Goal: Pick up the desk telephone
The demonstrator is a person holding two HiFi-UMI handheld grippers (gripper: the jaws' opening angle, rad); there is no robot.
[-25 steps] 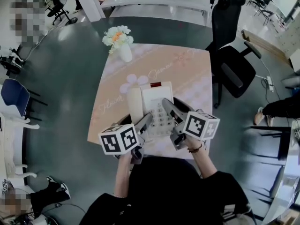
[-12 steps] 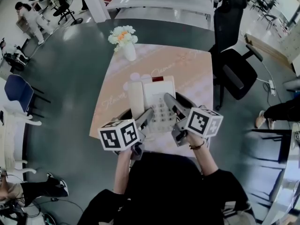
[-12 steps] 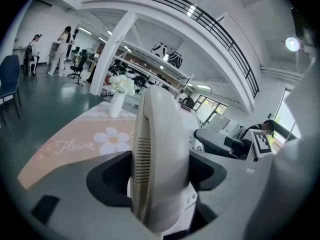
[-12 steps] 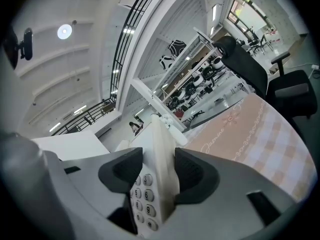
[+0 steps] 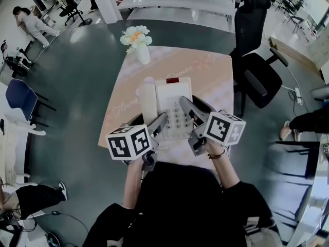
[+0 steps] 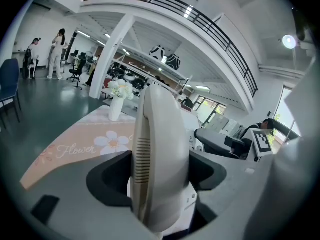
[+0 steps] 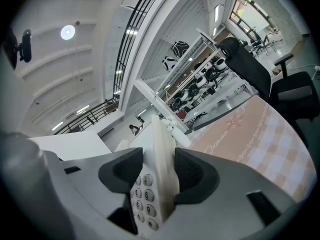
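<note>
Plainly, both forearms reach out from the body, side by side, and the two grippers angle inward toward each other. The left gripper (image 5: pixel 158 126) pinches the cream handset (image 6: pixel 160 154) on the left side of the desk telephone (image 5: pixel 174 103), with its pads pressed against both flanks. The right gripper (image 5: pixel 189 109) clamps the phone's right edge beside the keypad (image 7: pixel 141 196) (digits show by the left pad). The right wrist wears a dark band. The phone sits over the near half of the pink flowered table (image 5: pixel 216 81), well apart from the vase of flowers (image 5: pixel 138 46).
</note>
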